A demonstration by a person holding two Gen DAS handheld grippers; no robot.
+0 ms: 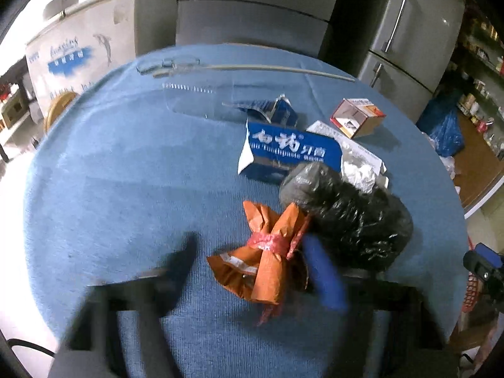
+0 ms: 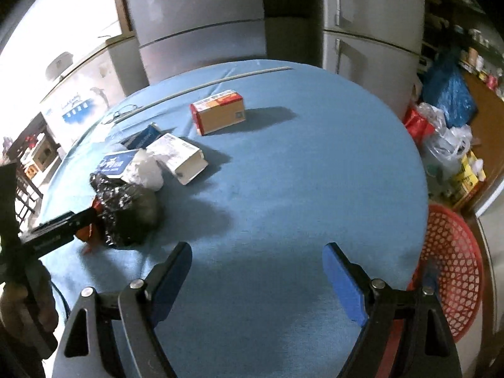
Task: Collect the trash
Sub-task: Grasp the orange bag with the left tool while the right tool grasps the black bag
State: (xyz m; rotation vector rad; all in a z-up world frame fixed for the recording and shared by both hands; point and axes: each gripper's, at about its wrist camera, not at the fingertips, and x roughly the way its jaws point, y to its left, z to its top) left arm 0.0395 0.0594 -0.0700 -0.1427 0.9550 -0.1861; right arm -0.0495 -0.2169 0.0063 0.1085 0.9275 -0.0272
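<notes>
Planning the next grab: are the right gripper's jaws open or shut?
Open. The right gripper shows its two blue pads spread wide, only bare tablecloth between them.

Orange wrapper [image 1: 264,264] — crumpled, red-tied — touches black bag [image 1: 349,217]; cartons behind on blue cloth.

"Toothpaste" — partly legible, beside Chinese characters — on blue toothpaste box [image 1: 291,154]

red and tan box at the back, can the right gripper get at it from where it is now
Probably yes. The right gripper is open and holds nothing, and bare blue tablecloth lies between it and the red and tan box. The white carton sits off to the left.
</notes>
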